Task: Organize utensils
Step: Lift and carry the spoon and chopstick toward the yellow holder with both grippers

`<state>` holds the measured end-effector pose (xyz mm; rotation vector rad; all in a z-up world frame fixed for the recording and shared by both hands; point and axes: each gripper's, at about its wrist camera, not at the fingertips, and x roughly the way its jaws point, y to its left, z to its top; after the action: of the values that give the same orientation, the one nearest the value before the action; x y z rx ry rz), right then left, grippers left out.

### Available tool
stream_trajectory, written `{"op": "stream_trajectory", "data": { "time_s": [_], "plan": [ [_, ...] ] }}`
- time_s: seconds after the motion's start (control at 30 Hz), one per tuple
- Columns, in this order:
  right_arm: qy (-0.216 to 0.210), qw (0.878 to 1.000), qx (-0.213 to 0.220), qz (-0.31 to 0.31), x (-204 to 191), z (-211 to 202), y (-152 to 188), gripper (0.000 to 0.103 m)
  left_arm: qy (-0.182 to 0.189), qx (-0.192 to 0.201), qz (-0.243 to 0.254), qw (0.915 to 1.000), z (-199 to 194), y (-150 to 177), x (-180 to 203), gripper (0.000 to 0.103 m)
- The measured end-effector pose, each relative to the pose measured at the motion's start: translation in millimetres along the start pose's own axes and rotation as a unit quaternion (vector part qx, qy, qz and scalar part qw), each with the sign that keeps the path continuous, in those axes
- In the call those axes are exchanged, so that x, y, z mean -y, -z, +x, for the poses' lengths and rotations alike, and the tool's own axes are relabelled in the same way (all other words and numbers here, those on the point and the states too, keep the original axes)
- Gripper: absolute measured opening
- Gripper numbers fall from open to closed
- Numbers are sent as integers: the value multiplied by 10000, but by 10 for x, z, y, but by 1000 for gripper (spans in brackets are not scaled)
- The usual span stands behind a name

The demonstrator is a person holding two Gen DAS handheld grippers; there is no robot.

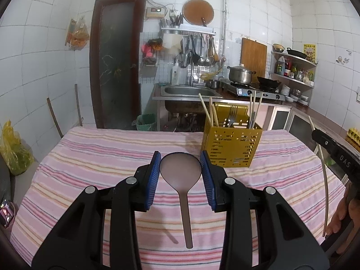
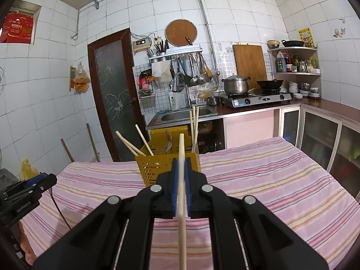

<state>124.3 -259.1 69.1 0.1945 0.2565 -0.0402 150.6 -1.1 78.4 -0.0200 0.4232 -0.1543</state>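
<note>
While the right hand-held gripper (image 2: 181,184) clamps a chopstick (image 2: 181,193), the spoon (image 1: 181,175) lies between the open left hand-held gripper (image 1: 180,165).

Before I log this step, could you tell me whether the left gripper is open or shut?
Open: the left gripper has its blue pads apart, either side of the brown plastic spoon.

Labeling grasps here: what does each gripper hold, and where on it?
Right gripper: shut on a chopstick, clamped partway along its shaft, both ends sticking out. Left gripper: jaws open astride the spoon bowl on the striped cloth, holding nothing.
</note>
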Motion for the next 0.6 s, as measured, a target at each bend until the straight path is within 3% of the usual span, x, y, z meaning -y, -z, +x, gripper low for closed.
{"op": "stream_trajectory", "data": {
  "time_s": [0.6],
  "plan": [
    [-31, 9997, -42, 254, 255, 330, -195, 6, 323, 157, 159, 9992, 305, -533, 346, 35]
  ]
}}
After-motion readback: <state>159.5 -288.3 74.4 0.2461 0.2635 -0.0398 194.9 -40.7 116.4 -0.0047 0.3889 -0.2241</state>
